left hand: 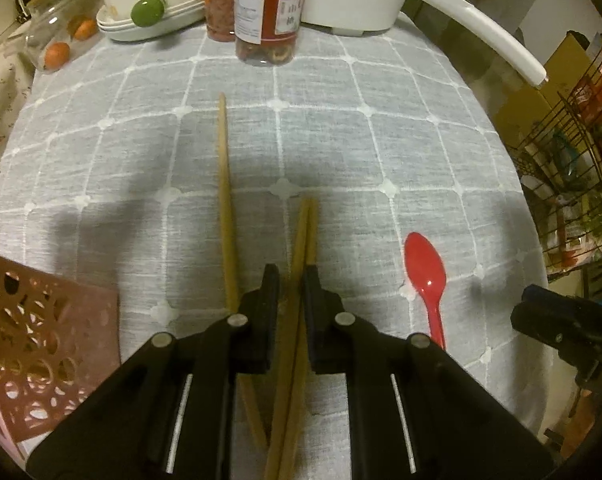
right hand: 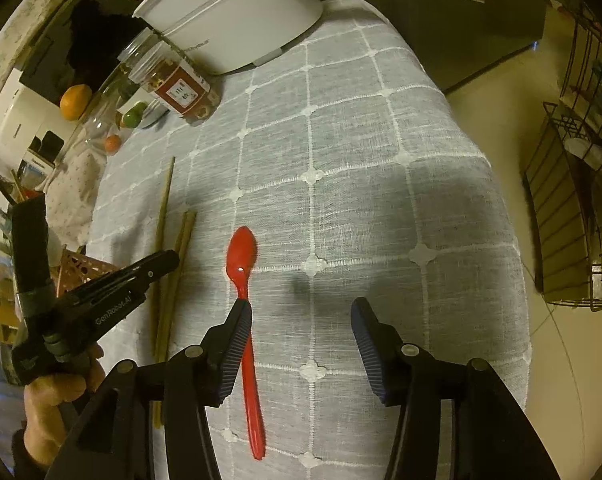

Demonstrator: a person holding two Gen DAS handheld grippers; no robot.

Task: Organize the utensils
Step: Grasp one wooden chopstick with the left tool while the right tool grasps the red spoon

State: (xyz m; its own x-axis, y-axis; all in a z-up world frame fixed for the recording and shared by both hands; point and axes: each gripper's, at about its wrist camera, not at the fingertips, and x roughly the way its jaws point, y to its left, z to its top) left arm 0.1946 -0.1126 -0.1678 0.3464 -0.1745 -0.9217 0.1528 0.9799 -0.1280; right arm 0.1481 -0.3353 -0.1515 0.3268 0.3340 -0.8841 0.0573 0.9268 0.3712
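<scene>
In the left wrist view my left gripper (left hand: 292, 282) is shut on a pair of wooden chopsticks (left hand: 305, 232) that point away across the grey checked tablecloth. A third chopstick (left hand: 223, 176) lies loose just to their left. A red plastic spoon (left hand: 427, 272) lies on the cloth to the right. In the right wrist view my right gripper (right hand: 301, 308) stands open over that spoon (right hand: 241, 260). The spoon's handle runs beside the left finger (right hand: 237, 328), and the pads do not press on it. The left gripper (right hand: 153, 266), held by a hand, shows at the left over the chopsticks (right hand: 183, 240).
A pink perforated basket (left hand: 33, 340) sits at the near left. At the far end stand a red-labelled jar (left hand: 269, 16), a spice jar (left hand: 220, 0), a white pot with a long handle (left hand: 481, 28) and stacked bowls (left hand: 153, 20). A wire rack (right hand: 573, 200) stands beyond the table's right edge.
</scene>
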